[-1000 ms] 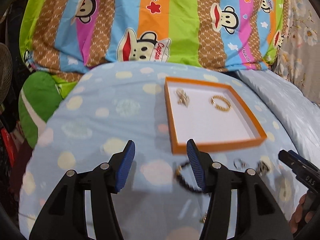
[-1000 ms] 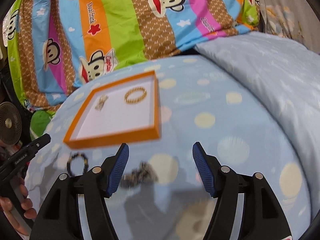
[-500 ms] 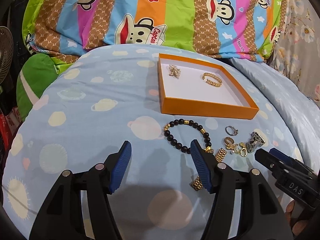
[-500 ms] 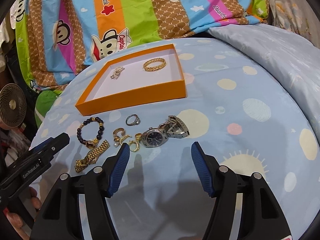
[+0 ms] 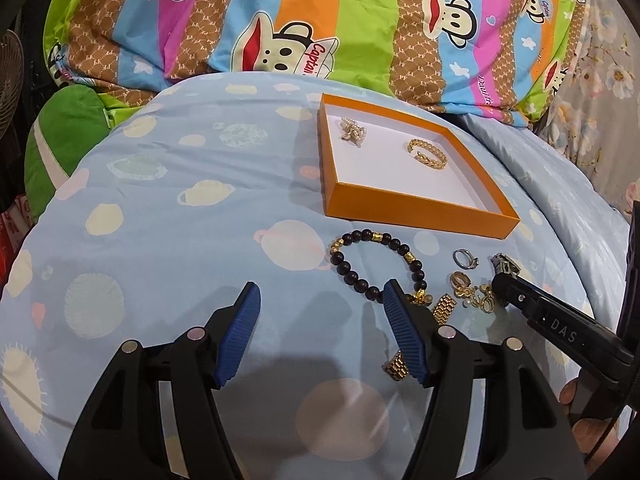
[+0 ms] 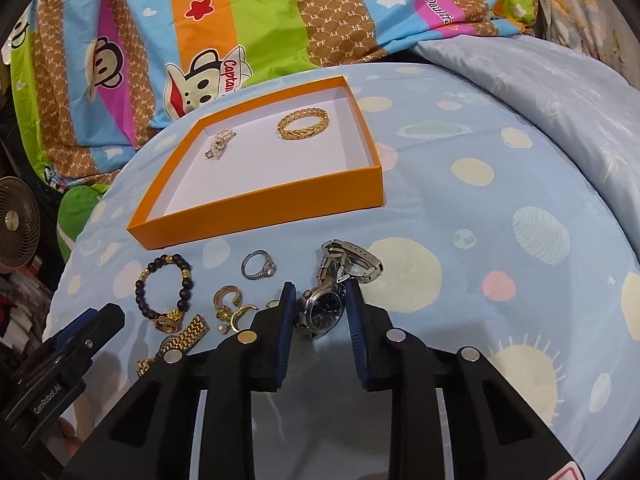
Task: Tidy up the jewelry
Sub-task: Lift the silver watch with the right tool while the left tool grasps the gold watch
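An orange tray (image 6: 260,200) (image 5: 420,210) on the blue spotted bedcover holds a gold chain ring (image 6: 303,124) (image 5: 427,154) and a pearl brooch (image 6: 219,143) (image 5: 353,131). In front of it lie a dark bead bracelet (image 6: 166,288) (image 5: 376,266), a silver ring (image 6: 259,266) (image 5: 465,258), gold earrings (image 6: 230,306) (image 5: 472,290), a gold strap (image 6: 182,340) (image 5: 442,308) and a silver watch (image 6: 326,306). My right gripper (image 6: 320,300) has its jaws narrowed around the watch face. My left gripper (image 5: 320,316) is open and empty, beside the bracelet.
A striped monkey-print quilt (image 5: 320,20) is heaped behind the tray. A pale blue duvet (image 6: 560,80) rises at the right. A green cushion (image 5: 60,140) and a fan (image 6: 18,216) sit past the left edge.
Both grippers moved forward and down towards the jewelry. My right gripper's jaws closed in from wide open to either side of the watch. The left stayed open.
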{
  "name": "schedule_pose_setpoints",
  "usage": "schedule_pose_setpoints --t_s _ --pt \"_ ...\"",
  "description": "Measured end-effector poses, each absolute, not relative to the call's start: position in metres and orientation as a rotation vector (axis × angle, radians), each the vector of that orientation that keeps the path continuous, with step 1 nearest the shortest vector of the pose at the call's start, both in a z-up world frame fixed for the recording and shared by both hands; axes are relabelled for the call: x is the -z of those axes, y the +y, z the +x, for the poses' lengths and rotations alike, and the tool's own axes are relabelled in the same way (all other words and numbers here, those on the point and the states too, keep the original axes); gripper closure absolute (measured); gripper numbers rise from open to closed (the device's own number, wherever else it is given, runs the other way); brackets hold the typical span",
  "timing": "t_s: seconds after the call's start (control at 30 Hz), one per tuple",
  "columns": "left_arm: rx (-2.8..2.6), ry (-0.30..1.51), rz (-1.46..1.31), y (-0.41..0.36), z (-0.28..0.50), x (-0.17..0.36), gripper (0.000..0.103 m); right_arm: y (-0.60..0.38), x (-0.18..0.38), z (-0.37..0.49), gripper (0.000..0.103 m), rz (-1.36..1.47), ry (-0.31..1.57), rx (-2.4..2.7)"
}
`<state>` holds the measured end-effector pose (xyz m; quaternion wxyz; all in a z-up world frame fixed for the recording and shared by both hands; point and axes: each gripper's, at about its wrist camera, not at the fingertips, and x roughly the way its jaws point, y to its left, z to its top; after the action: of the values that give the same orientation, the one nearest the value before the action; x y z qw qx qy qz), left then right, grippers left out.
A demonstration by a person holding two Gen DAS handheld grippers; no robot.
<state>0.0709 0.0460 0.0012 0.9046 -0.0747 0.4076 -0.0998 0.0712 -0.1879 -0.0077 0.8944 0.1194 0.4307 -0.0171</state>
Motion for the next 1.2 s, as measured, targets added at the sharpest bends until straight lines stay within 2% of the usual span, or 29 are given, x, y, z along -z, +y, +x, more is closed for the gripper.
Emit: schedule_pose_setpoints --t_s 0.1,0.5,0.7,1.0,1.1,1.2 --pt "0.206 0.857 -0.165 0.047 0.073 0.001 0.041 -0.191 0.007 0.064 0.094 0.229 0.888 0.064" --pt "0.25 0.865 -0.16 0.045 0.062 0.0 0.04 -0.213 0.005 0.026 0.094 0.248 0.876 0.058" --pt "0.304 0.877 -0.116 0.028 0.041 0.0 0.04 -0.216 0.006 0.014 0.094 0.259 0.875 0.039" --pt "0.334 0.907 -0.025 -0.006 0.049 0.004 0.04 -0.218 0.006 0.013 0.094 0.275 0.874 0.033" --pt "0.321 0.907 -0.01 -0.013 0.055 0.004 0.047 -0.218 0.007 0.013 0.094 0.274 0.874 0.033" --pt "0.331 0.905 -0.018 -0.015 0.056 0.004 0.058 -0.217 0.007 0.013 0.094 0.275 0.874 0.033"
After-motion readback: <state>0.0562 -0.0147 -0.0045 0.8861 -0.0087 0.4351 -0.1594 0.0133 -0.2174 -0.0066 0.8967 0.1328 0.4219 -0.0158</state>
